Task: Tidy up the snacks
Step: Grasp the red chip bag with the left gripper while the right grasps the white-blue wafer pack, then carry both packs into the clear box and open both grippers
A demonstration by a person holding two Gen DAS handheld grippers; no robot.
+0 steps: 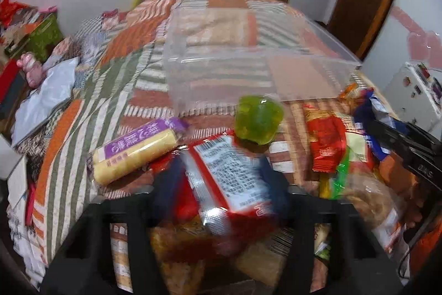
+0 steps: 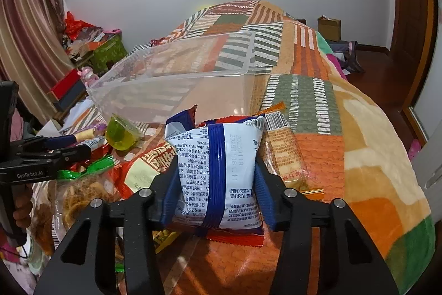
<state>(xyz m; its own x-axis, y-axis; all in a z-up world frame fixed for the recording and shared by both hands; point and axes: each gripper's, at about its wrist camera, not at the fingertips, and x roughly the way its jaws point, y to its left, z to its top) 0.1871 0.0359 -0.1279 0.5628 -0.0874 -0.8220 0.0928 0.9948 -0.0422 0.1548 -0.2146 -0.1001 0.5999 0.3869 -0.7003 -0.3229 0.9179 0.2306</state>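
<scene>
My left gripper [image 1: 221, 173] is shut on a red packet with a white label [image 1: 234, 173], held above the snack pile. My right gripper [image 2: 216, 173] is shut on a white and blue packet [image 2: 218, 170]. A clear plastic bin [image 1: 248, 65] stands on the patchwork bedspread beyond both grippers; it also shows in the right wrist view [image 2: 176, 79]. A green jelly cup [image 1: 258, 119] lies just in front of the bin, also visible in the right wrist view [image 2: 120, 133]. A yellow roll in a purple wrapper [image 1: 135, 151] lies at the left.
Several loose snack packets lie at the right, among them a red one [image 1: 326, 140] and a bag of fried twists [image 2: 83, 192]. A wafer pack [image 2: 284, 151] lies right of the white packet. The left gripper shows at the left edge [image 2: 69, 151]. Bedside clutter fills the far left.
</scene>
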